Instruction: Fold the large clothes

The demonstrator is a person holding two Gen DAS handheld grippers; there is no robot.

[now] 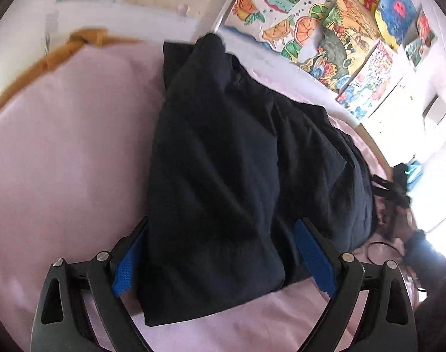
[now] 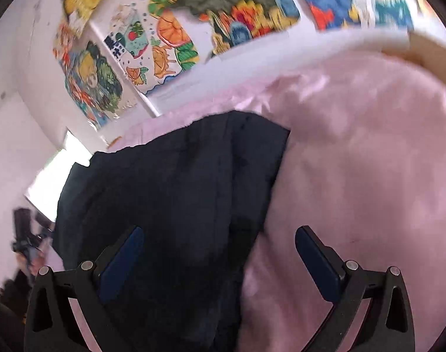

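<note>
Pink bedding (image 1: 61,146) covers the bed that carries everything, with a mustard-coloured blanket edge (image 1: 32,61) along its far left side in the left wrist view and white walls hung with bright children's drawings (image 1: 334,38) beyond its far edge. On that bedding lies the large dark navy garment (image 1: 223,161), thick and puffy like a padded jacket, already gathered into a long, doubled bundle that runs from the near edge of the bed toward the wall; its near end is a blunt folded edge, its far end narrows to a rumpled peak, and part of it spills toward the bed's right side. By my reading the fold is partway done and the step in hand is taking hold of the near end for another fold. The left gripper (image 1: 223,255) is spread wide with its blue pads either side of that near end, not squeezing it. The right gripper (image 2: 220,261) is likewise spread, one finger over the dark cloth, the other over bare bedding. Next calls for both to close on the thick edge, gathering all layers, and lift evenly so the slippery bulk does not slide apart.
</note>
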